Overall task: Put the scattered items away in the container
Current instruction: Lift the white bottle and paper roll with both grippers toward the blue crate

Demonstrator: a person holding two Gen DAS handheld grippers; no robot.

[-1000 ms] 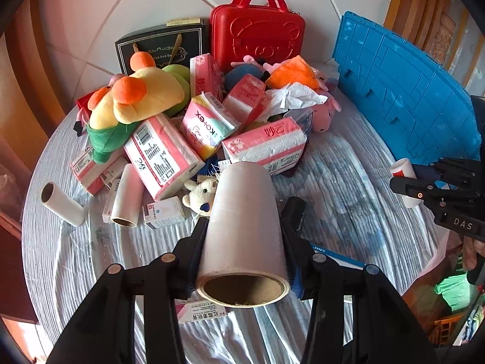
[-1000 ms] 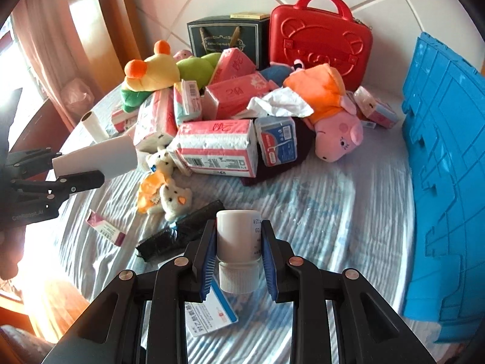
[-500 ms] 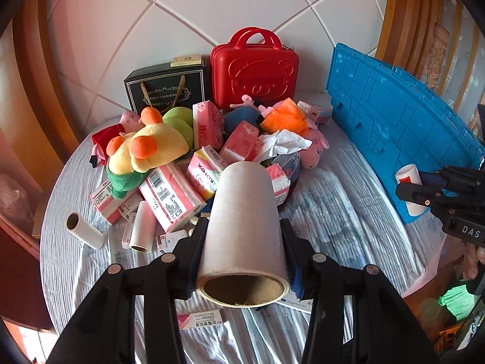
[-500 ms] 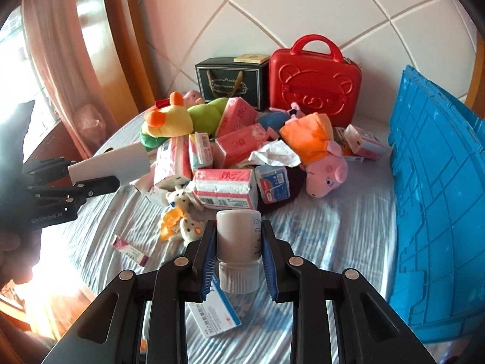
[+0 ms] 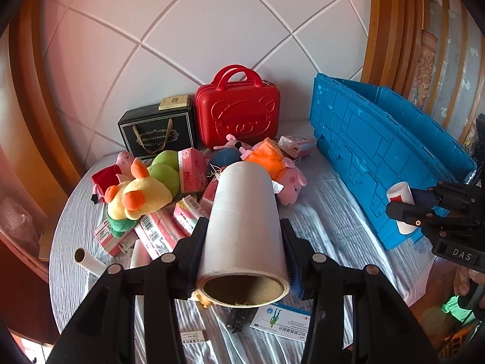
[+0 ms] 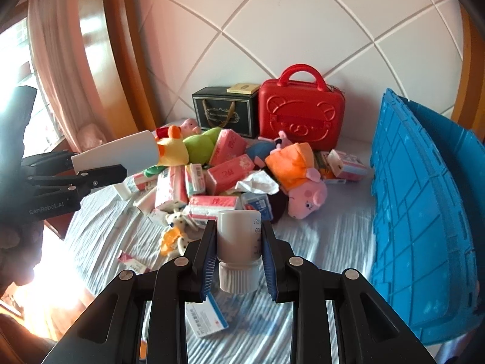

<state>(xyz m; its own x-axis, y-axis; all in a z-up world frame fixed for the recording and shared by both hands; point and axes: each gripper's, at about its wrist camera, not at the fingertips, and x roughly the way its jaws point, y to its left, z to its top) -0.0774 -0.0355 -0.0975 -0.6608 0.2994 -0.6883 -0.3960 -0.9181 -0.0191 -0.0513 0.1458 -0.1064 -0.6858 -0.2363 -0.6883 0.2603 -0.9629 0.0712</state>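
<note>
Both claws are loaded, so the step in hand is carrying, not picking. The left claw (image 5: 242, 242) is closed on a white roll (image 5: 244, 221), which lies along the fingers with its open cardboard end toward the camera. The right claw (image 6: 239, 248) is clamped narrow on a small white bottle (image 6: 238, 239), with its ribbed cap pointing back to the camera.

Both things hang in the air above the near edge of the tabletop (image 5: 327, 224), clear of the cloth. The blue crate (image 5: 379, 151) stands along the right edge of the tabletop. Its inside is not visible from here.

The next move, I think, is to bring each claw over the rim of the crate and only then open it. The bottle is nearer to the crate. The roll must cross to the right, so the two claws should not meet on the way.

Both claws point forward and down, toward the pile of toys (image 5: 142, 191) and pink packs (image 6: 169, 191) in the middle of the tabletop. More rolls and boxes lie near the left and near edges, not yet tidied.
</note>
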